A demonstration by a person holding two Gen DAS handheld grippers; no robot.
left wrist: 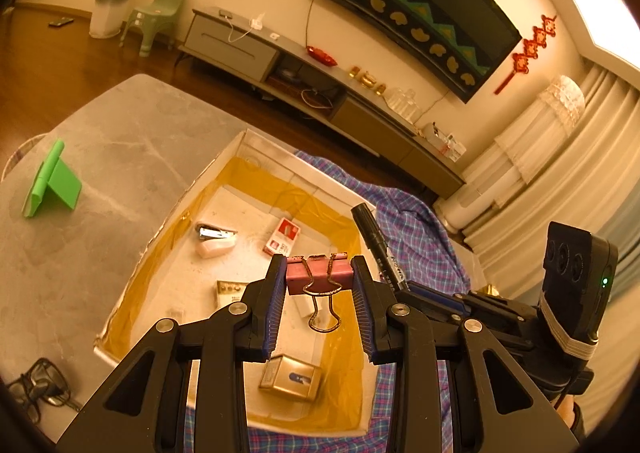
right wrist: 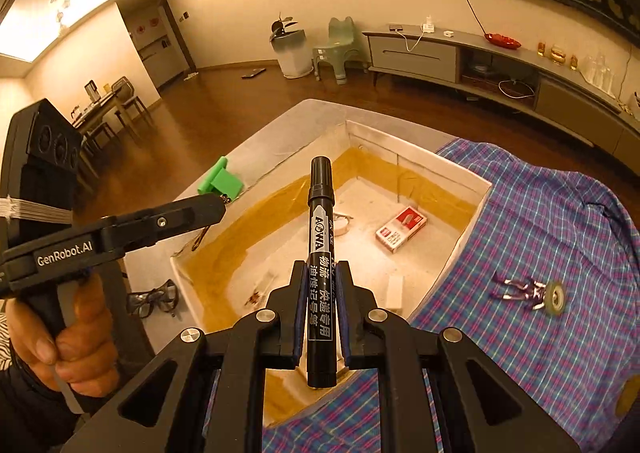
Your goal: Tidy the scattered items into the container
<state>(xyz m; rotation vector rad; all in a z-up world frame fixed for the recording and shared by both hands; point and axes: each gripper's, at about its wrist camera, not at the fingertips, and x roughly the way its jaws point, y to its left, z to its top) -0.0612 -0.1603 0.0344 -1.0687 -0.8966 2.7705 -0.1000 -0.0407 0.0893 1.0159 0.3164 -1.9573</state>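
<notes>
Marker point(right wrist: 321, 249), black with white lettering, sits clamped between the fingers of the right gripper point(right wrist: 321, 285), jaws nearly together on its barrel. Its long axis runs along the fingers, cap end pointing far and slightly down over the open box point(right wrist: 476, 193), butt end back near the wrist. To its left, the left gripper point(left wrist: 319, 273) stands about half open, pads pressing the ends of a pink binder clip point(left wrist: 318, 273) whose wire handles hang toward the box floor.

Both loads hover above the box, so the step in hand looks like the carry-and-drop stage. Next, each tool needs to be low over bare floor, clear of the stapler point(left wrist: 216, 239), red carton point(left wrist: 282, 237) and small tin point(left wrist: 291, 377) already inside, before the jaws ease apart. Tipping the marker flatter first would likely stop it from bouncing out.

On the checked cloth point(right wrist: 560, 233) at the right, a small figure point(right wrist: 520, 287) and a tape roll point(right wrist: 554, 297) remain outside.
</notes>
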